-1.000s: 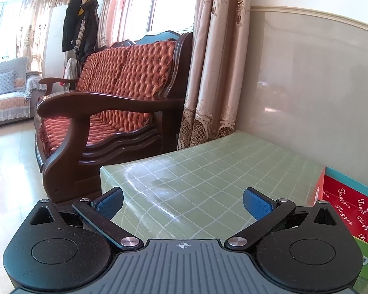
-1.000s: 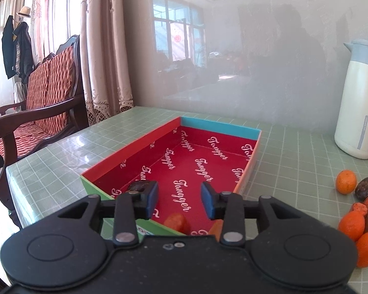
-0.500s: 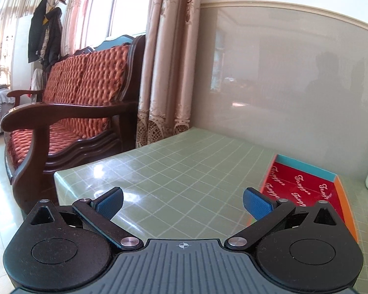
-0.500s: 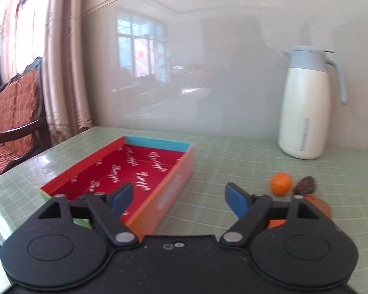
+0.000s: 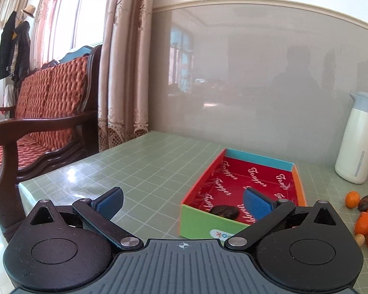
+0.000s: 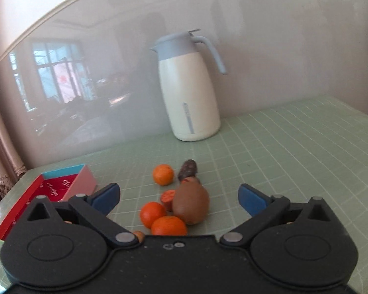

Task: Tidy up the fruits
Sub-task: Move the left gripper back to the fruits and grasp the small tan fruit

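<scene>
A red-lined box [image 5: 255, 178] with a green front wall sits on the green table; a dark fruit [image 5: 224, 211] lies inside it near the front. My left gripper [image 5: 182, 204] is open and empty, hovering in front of the box. My right gripper [image 6: 179, 199] is open and empty, just short of a pile of fruit: a brown kiwi [image 6: 191, 202], several oranges [image 6: 163, 174], a dark fruit [image 6: 187, 168]. The same pile shows at the right edge of the left wrist view [image 5: 363, 223]. The box also shows at the left of the right wrist view [image 6: 59, 186].
A white thermos jug [image 6: 189, 93] stands against the wall behind the fruit pile; it also shows in the left wrist view [image 5: 358, 137]. A wooden sofa with red cushions [image 5: 36, 112] stands off the table's left edge. A small brown nut [image 6: 138, 235] lies by my right gripper.
Both grippers have swung to the right. The right gripper has opened wider and left the box for the fruit pile. The left view now takes in the box.
</scene>
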A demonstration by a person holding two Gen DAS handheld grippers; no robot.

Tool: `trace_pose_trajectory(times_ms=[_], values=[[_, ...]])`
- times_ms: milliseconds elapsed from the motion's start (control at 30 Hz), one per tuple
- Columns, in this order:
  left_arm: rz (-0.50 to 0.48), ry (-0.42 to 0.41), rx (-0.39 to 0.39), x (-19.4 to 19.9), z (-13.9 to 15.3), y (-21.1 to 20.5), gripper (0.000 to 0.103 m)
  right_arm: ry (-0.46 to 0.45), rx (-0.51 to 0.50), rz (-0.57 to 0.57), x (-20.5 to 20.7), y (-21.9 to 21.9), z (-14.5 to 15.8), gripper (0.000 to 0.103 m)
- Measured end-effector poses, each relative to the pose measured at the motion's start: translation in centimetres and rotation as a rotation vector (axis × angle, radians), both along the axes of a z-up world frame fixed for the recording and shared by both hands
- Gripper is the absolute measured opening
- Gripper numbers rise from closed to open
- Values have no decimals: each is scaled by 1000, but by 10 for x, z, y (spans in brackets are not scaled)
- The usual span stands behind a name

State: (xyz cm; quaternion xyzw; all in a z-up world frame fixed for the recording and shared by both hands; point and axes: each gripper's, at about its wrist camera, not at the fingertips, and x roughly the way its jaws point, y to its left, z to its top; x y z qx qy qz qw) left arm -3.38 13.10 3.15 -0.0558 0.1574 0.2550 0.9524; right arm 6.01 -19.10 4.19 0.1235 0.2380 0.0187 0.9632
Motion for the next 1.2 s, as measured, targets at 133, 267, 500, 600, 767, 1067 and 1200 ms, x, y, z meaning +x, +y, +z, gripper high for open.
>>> trace_pose_trajectory(times_ms=[133, 267, 500, 600, 767, 1067, 1200], values=[[-93, -30, 46, 4, 1, -29, 103, 112, 94, -22, 7, -30, -8, 103], [-234, -31, 125, 12, -3, -69, 103, 110, 95, -116, 1, -51, -10, 103], [-482, 69, 211, 38, -18, -136, 103, 111, 178, -199, -12, -87, -14, 103], [-542, 94, 244, 47, -23, -156, 103, 107, 184, -214, -17, -96, -14, 103], [-632, 129, 258, 60, -26, -177, 102, 76, 168, -235, -26, -104, -12, 103], [-697, 255, 178, 101, -43, -189, 81, 60, 106, -299, -34, -115, -8, 103], [-701, 293, 154, 114, -49, -189, 73, 73, 91, -321, -34, -117, -10, 103]])
